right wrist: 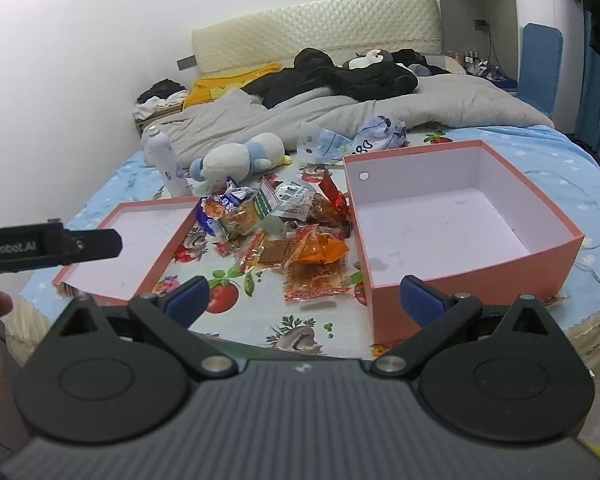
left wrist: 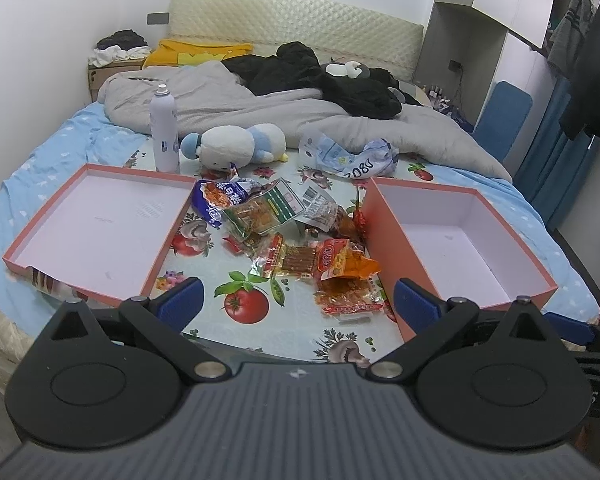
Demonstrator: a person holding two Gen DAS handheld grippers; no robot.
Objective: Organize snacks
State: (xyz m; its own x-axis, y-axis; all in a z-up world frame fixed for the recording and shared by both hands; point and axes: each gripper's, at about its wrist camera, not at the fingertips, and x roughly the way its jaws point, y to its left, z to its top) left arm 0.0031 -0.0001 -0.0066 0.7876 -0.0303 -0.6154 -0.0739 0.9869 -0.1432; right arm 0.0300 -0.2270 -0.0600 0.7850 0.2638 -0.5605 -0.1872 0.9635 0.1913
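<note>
A pile of snack packets (left wrist: 292,232) lies on a vegetable-print cloth on the bed, between a shallow pink box lid (left wrist: 96,224) on the left and a deeper pink box (left wrist: 460,240) on the right. Both are empty. The pile includes a blue bag (left wrist: 216,200), a green-labelled packet (left wrist: 264,212) and orange packets (left wrist: 340,264). My left gripper (left wrist: 300,300) is open and empty, held near the bed's front edge, short of the pile. My right gripper (right wrist: 306,300) is open and empty too, before the pile (right wrist: 284,236), lid (right wrist: 136,248) and box (right wrist: 460,224).
A white spray bottle (left wrist: 163,132), a plush penguin (left wrist: 236,146) and crumpled wrappers (left wrist: 348,156) lie behind the pile. A grey quilt (left wrist: 260,104) and black clothes cover the far bed. The left gripper's body (right wrist: 48,246) shows at the right view's left edge.
</note>
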